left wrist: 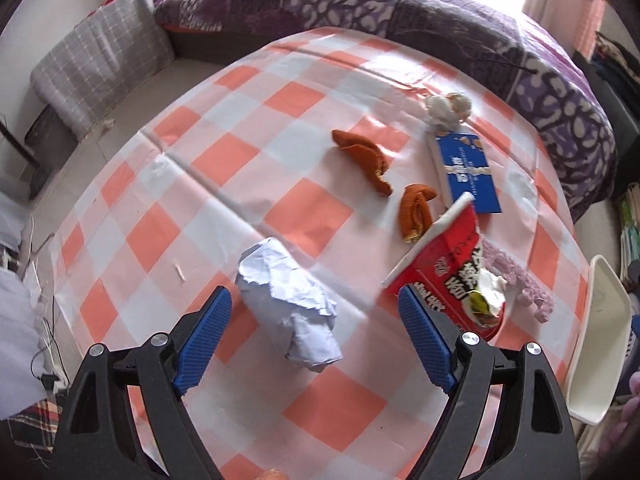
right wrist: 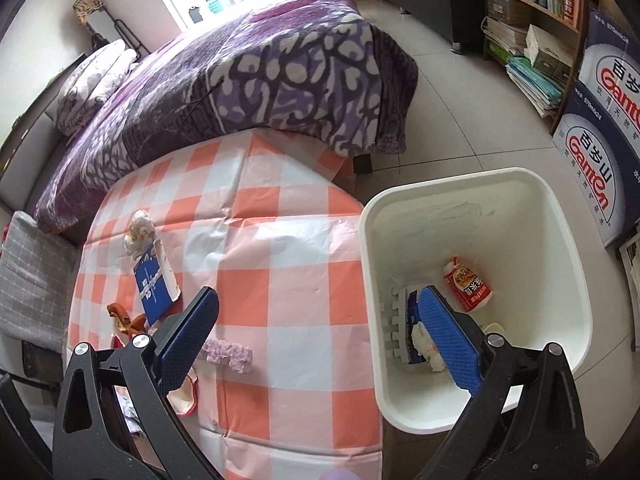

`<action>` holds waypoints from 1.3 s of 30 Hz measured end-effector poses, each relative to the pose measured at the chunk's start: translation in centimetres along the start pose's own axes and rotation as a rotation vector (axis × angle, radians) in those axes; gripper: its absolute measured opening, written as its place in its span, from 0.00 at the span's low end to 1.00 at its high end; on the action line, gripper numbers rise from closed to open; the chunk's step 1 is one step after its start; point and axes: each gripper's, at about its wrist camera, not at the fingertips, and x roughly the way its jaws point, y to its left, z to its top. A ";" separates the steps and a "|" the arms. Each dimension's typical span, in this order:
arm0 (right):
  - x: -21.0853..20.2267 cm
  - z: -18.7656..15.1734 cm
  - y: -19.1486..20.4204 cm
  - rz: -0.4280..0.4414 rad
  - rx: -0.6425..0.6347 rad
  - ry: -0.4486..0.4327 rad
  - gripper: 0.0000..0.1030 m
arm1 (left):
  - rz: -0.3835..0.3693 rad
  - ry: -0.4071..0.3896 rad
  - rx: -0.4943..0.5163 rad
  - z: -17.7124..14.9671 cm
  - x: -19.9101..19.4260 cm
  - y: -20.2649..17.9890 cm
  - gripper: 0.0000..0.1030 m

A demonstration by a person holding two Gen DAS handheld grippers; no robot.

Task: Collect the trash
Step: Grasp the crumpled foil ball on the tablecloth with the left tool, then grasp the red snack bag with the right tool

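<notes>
Left wrist view: a crumpled ball of white paper (left wrist: pixel 290 306) lies on my checked worktop (left wrist: pixel 224 152), between the spread blue pads of my left tool (left wrist: pixel 316 336), which grips nothing. Just right of it a torn red noodle cup (left wrist: pixel 448 268) lies on its side, a pink fuzzy scrap (left wrist: pixel 520 280) against it. Beyond sit two pieces of orange peel (left wrist: pixel 364 158), a flattened blue carton (left wrist: pixel 466 170) and a wad of tissue (left wrist: pixel 448 108). The white bin's (left wrist: pixel 600 340) rim shows at the worktop's right edge.

Right wrist view: my right tool (right wrist: pixel 320 336) hangs wide apart and empty, one pad over the worktop, the other over the open bin (right wrist: pixel 472 208). Inside the bin lie a red packet (right wrist: pixel 468 284), a white foam piece (right wrist: pixel 394 324) and a tissue clump (right wrist: pixel 426 346). A purple-blanketed bed (right wrist: pixel 260 72) stands behind the worktop.
</notes>
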 end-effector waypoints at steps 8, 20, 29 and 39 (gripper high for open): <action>0.3 -2.1 5.7 0.022 -0.257 -0.004 0.93 | -0.097 0.132 -0.118 0.0 2.5 2.5 0.80; 1.4 -7.6 13.6 0.146 -0.690 0.075 0.93 | -0.167 0.259 -0.170 -0.1 5.4 4.3 0.49; 3.0 -10.4 17.0 0.174 -0.816 0.123 0.93 | -0.158 0.194 -0.109 1.3 5.0 5.8 0.48; 5.8 -11.7 18.6 0.186 -0.810 0.228 0.80 | -0.173 0.177 -0.226 3.2 5.4 10.4 0.48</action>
